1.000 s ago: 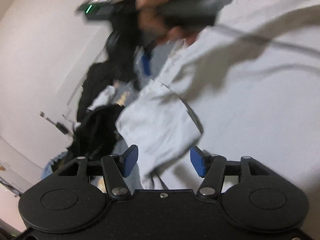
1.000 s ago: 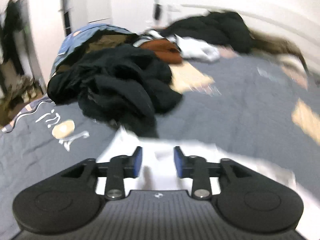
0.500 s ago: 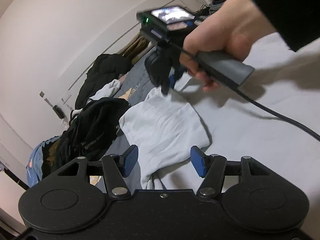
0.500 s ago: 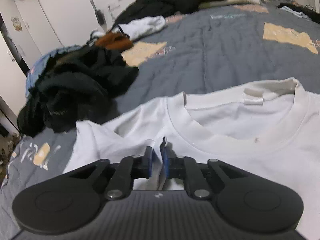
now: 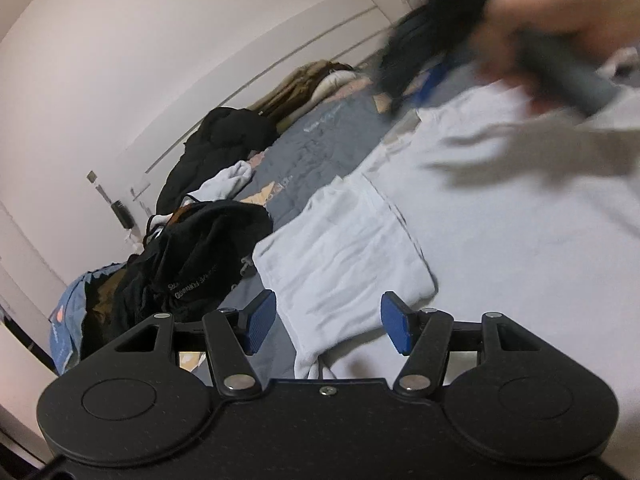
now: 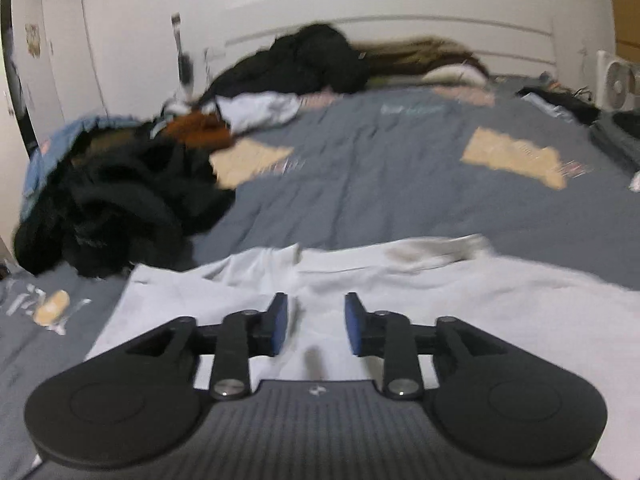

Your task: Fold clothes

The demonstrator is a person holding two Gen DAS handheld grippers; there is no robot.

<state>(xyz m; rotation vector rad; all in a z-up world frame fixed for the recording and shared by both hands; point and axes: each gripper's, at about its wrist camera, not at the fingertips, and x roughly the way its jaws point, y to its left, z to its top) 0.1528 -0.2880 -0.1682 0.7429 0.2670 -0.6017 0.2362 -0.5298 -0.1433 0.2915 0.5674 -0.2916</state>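
Hand [image 5: 532,20] w/ grey handle: motion-blurred, cut by top edge. Shirt [image 5: 500,240] cut by right edge. Far-edge clothes pile [image 6: 316,60] blurred; items indistinct.

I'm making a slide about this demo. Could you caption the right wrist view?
Open right gripper above a white T-shirt spread on a grey bed, dark clothes heaped to one side.

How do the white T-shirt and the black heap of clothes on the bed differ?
The white T-shirt lies spread nearly flat; the black heap of clothes is crumpled and piled high. The T-shirt is in front of both open grippers; the heap is further off, to the left. Both rest on the grey bedcover.
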